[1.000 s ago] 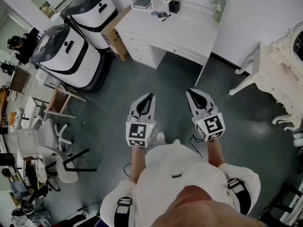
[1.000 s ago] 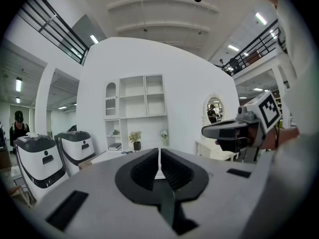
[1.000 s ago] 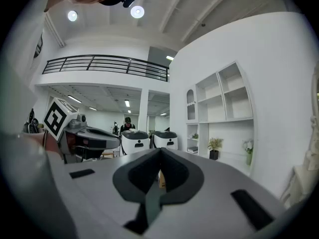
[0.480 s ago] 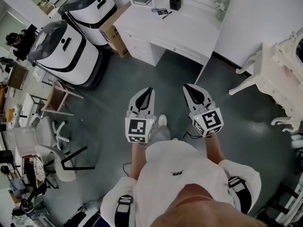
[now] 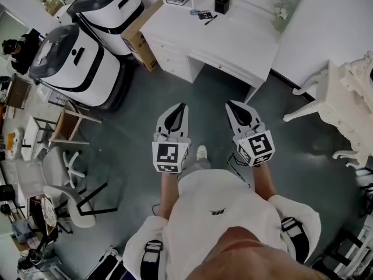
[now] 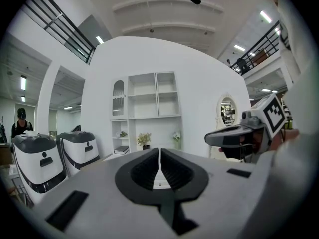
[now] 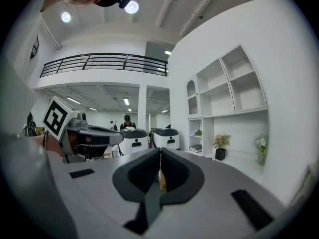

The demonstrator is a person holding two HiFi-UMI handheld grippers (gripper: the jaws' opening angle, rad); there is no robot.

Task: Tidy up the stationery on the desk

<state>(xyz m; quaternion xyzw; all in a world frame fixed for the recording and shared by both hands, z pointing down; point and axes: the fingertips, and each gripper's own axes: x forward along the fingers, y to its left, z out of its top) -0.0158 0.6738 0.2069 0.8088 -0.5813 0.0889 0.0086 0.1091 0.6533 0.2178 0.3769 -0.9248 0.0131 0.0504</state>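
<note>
Ahead of both grippers, across grey floor, stands the white desk surface [image 5: 233,39]. Its stationery, a slim black pen [image 5: 211,20] and a small dark card [image 5: 204,15], lies near the far edge beside a black potted plant [image 5: 221,4], the pen slanted. The left gripper [image 5: 181,108] and right gripper [image 5: 232,107] are closed and empty, well apart from it; the right looks marginally nearer. Rounded white-and-black machines [image 5: 73,60] and a cardboard box [image 5: 137,37] flank the left, seemingly off the path.

white shirt [image 5: 217,217]; grey left tongs [image 5: 182,106] and right tongs [image 5: 229,104], black-lined.
</note>
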